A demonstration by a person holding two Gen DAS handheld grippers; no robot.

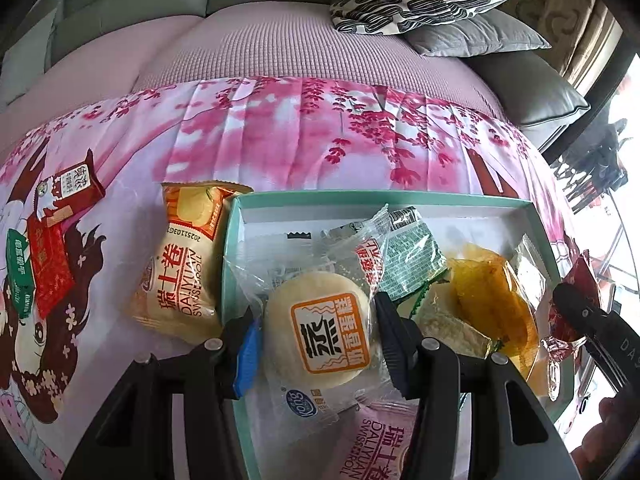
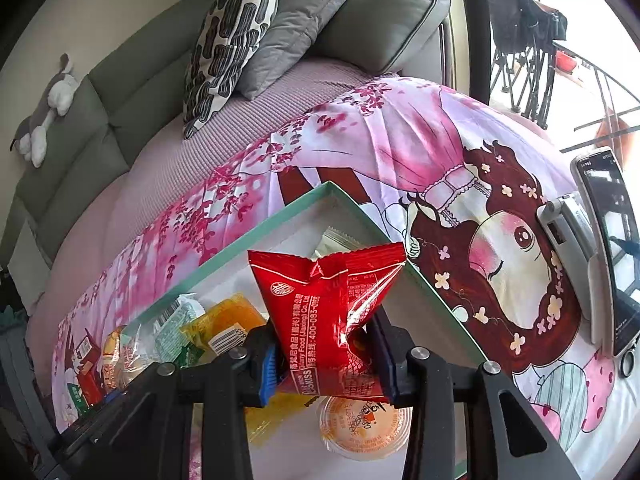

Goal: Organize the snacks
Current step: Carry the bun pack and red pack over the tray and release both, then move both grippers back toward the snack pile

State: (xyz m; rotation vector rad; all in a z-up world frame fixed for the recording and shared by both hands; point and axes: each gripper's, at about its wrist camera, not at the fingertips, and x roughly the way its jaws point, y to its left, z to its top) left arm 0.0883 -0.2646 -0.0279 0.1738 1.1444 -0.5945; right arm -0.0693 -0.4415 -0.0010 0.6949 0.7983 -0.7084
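Both grippers work over the teal-rimmed box (image 1: pixel 536 216) on the pink cartoon cloth (image 1: pixel 280 132). Inside the box, the left gripper (image 1: pixel 318 332) pinches a round pale bun in clear wrap (image 1: pixel 320 328) between its jaws. Above the box's right side, the right gripper (image 2: pixel 326 354) pinches a red snack packet (image 2: pixel 324 312). Left of the box lies a Swiss roll packet (image 1: pixel 180 268), with small red and green packets (image 1: pixel 44 264) farther left.
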